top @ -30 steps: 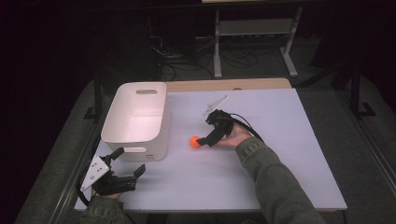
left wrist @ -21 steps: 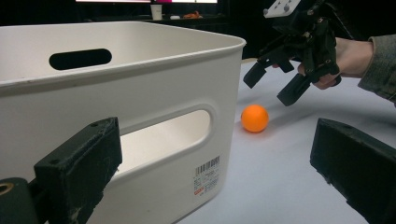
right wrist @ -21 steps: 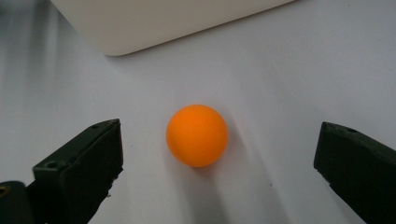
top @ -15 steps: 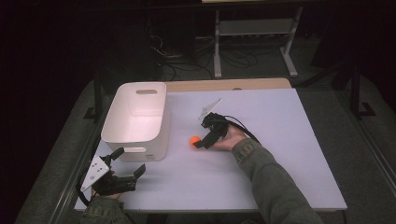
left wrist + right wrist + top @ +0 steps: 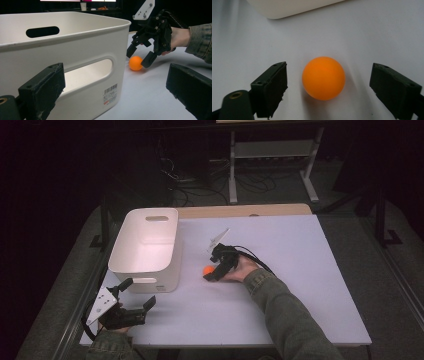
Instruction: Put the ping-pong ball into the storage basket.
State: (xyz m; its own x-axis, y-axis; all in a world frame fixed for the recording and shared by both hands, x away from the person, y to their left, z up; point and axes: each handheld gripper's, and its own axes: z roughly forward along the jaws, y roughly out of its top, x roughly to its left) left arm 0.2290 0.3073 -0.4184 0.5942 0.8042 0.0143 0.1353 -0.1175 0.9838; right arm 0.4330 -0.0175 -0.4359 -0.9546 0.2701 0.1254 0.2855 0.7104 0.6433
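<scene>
Grasp phase: ball not yet held.
My right gripper (image 5: 324,100), jaws spread but closing, straddles the orange ball (image 5: 323,78) on the table (image 5: 310,270), right of the white bin (image 5: 145,245); pick-up and prob. binning remain.

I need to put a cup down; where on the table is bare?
Bare: the table right of the right gripper and its sleeve, and the far strip beyond it. Crowded: left side, with bin, ball and left gripper.

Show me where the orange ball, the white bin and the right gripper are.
orange ball (image 5: 323,78), right gripper view, its middle.
white bin (image 5: 131,262), high view, near rim.
right gripper (image 5: 139,57), left gripper view, between its fingertips.
</scene>
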